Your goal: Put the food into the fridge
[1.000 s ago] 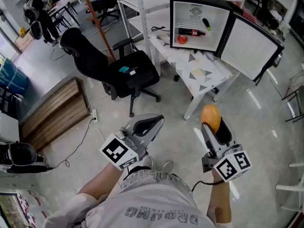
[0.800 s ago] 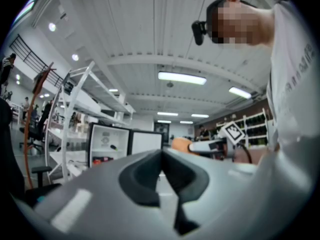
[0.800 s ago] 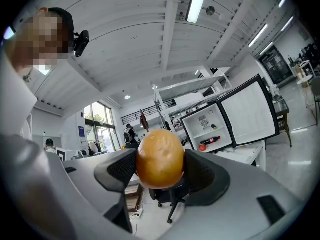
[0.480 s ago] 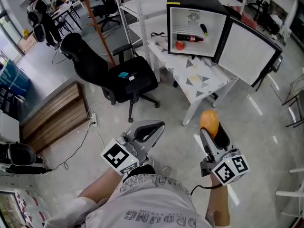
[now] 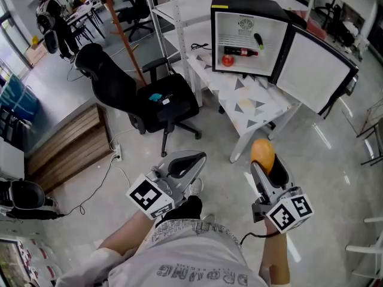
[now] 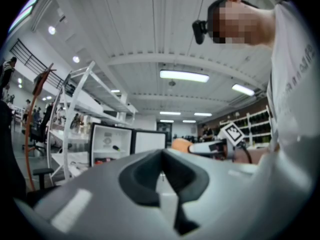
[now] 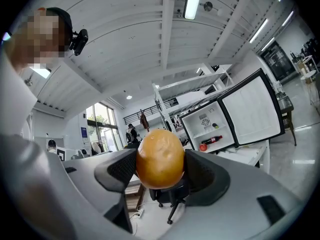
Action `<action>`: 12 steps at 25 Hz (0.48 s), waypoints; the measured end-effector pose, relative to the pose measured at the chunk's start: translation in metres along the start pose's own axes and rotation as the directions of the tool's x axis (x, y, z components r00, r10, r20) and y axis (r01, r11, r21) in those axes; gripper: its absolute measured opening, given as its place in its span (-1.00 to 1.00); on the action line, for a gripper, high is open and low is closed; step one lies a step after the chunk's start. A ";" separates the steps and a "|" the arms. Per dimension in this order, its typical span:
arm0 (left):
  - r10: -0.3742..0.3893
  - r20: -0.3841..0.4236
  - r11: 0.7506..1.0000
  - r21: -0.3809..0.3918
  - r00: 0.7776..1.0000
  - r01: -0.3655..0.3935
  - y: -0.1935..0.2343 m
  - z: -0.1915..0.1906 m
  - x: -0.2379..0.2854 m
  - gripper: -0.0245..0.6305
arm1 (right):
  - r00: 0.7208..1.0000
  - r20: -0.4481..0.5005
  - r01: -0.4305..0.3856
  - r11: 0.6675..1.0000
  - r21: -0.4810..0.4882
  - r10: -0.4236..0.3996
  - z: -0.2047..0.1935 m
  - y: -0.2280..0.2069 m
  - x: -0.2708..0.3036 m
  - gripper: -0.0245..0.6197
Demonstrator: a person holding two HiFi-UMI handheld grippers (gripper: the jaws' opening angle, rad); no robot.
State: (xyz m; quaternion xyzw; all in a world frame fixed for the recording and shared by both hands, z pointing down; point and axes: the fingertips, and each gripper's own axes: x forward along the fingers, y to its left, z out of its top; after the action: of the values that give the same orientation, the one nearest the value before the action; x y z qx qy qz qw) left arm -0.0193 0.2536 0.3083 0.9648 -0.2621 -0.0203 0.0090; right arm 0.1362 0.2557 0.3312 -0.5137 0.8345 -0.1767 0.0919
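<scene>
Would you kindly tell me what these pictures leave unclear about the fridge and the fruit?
- Head view: the dark object on the upper shelf of the small black fridge is too small to identify.
- Right gripper view: the right gripper covers the sides of the round orange fruit, so its kind is uncertain.
- Left gripper view: the fridge interior is small and blurred.

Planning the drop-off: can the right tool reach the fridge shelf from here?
Probably not yet. The right tool, holding the orange fruit, is well short of the fridge on the table; its door stands open, so only floor lies between.
</scene>
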 end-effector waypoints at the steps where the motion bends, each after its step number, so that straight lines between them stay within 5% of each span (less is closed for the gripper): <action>1: 0.001 0.002 1.000 0.001 1.000 -0.001 0.002 -0.001 0.003 -0.90 | 1.000 -0.001 -0.001 1.000 -0.001 0.001 0.000 -0.003 0.002 -0.04; 12: 0.017 0.003 1.000 -0.019 1.000 -0.017 0.051 -0.015 0.029 -0.90 | 1.000 -0.019 0.010 1.000 -0.002 -0.010 -0.001 -0.034 0.045 -0.04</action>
State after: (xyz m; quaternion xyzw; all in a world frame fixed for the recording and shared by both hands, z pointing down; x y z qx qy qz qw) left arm -0.0194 0.1951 0.3241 0.9624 -0.2701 -0.0241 0.0179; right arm 0.1435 0.2016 0.3462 -0.5160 0.8331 -0.1813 0.0825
